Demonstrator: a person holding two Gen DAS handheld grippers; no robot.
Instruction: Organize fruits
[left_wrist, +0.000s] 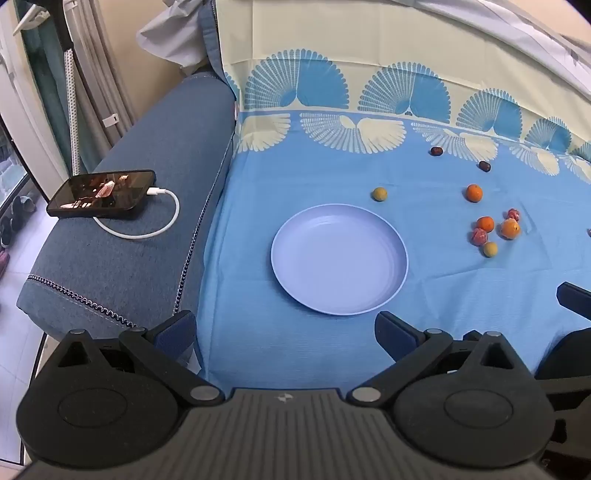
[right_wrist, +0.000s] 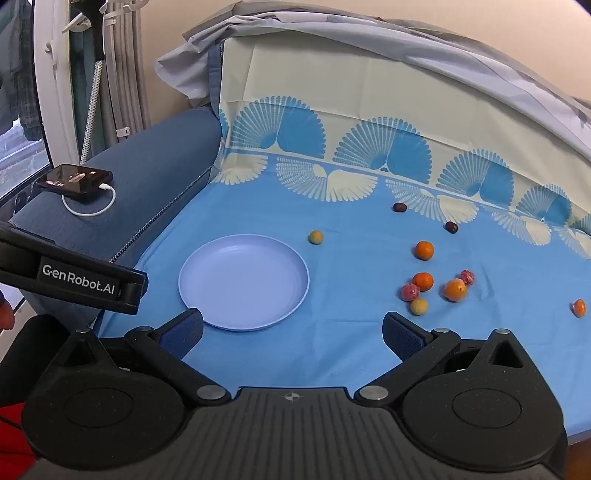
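A blue cloth (left_wrist: 295, 350) fills both frames. At centre lies the pale plate (left_wrist: 340, 258), bare. The left gripper (left_wrist: 284, 334) and right gripper (right_wrist: 293, 332) sit at the bottom edges, jaws wide, holding nothing. Small fruits (right_wrist: 428, 284) lie scattered at right of the frame, apart from the plate.
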